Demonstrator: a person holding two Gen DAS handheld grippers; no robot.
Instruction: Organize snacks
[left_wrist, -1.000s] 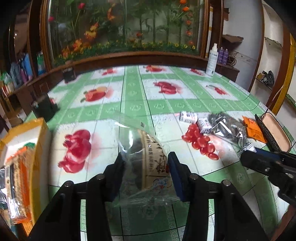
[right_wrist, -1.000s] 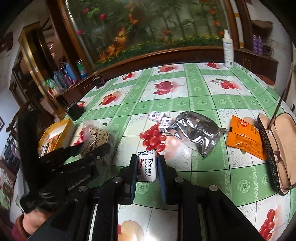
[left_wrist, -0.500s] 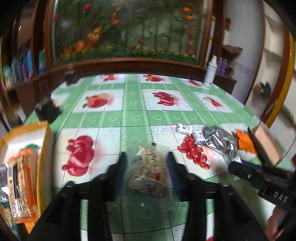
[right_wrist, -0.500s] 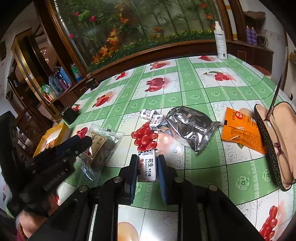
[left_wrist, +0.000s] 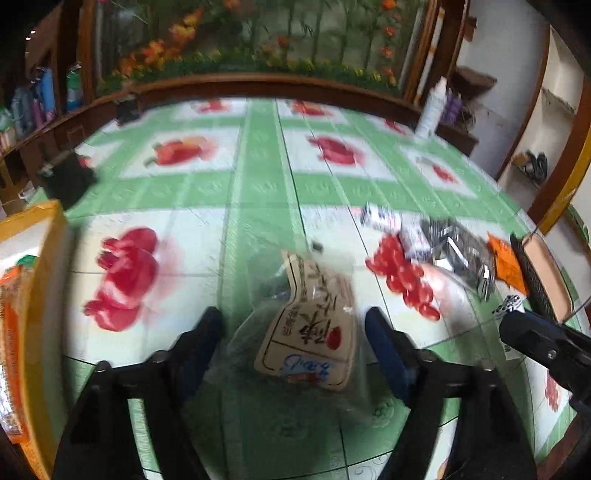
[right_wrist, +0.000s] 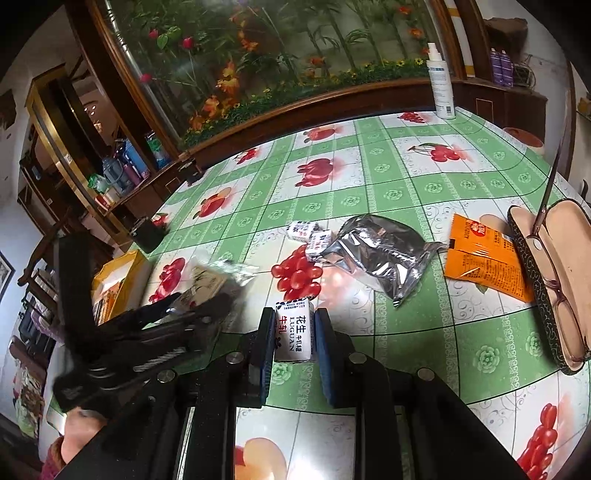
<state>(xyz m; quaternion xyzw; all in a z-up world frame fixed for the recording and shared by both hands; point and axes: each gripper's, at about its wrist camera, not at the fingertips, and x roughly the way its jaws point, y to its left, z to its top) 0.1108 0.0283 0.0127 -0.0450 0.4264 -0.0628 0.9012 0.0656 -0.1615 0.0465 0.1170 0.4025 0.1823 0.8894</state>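
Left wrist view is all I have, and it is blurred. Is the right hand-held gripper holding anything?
Observer: Yes. The right hand-held gripper is shut on a small white candy packet with dark printing.
Operator: I can make out an open case at the far right. Is there anything in it?
Observer: A pair of glasses lies in the case, with one arm sticking up.
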